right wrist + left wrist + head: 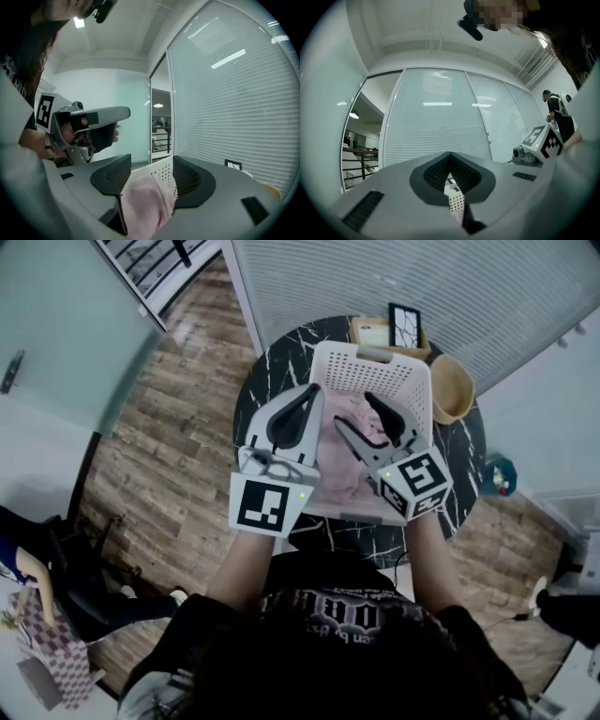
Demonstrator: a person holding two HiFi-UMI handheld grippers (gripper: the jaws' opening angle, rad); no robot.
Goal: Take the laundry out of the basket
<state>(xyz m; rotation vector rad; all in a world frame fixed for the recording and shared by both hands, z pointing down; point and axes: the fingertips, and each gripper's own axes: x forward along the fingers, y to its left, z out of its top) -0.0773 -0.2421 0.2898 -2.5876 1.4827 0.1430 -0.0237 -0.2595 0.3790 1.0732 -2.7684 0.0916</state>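
Note:
A white perforated laundry basket [370, 357] stands on a round black marble table [272, 381] with pink laundry [328, 474] inside. My right gripper [352, 410] hangs over the basket's middle, jaws open. In the right gripper view a fold of the pink laundry [147, 201] lies loose between the spread jaws of the right gripper [151, 161], with the basket wall [161, 171] behind it. My left gripper [314, 390] is above the basket's left rim. Its jaws meet at the tips in the left gripper view [450, 157], holding nothing; a sliver of basket [457, 201] shows below.
A tan woven bowl [452, 388] sits at the table's right edge and an open box with a framed card [389, 332] at the back. Blinds cover the glass wall behind. Wooden floor surrounds the table. A person [558, 112] stands at the far right.

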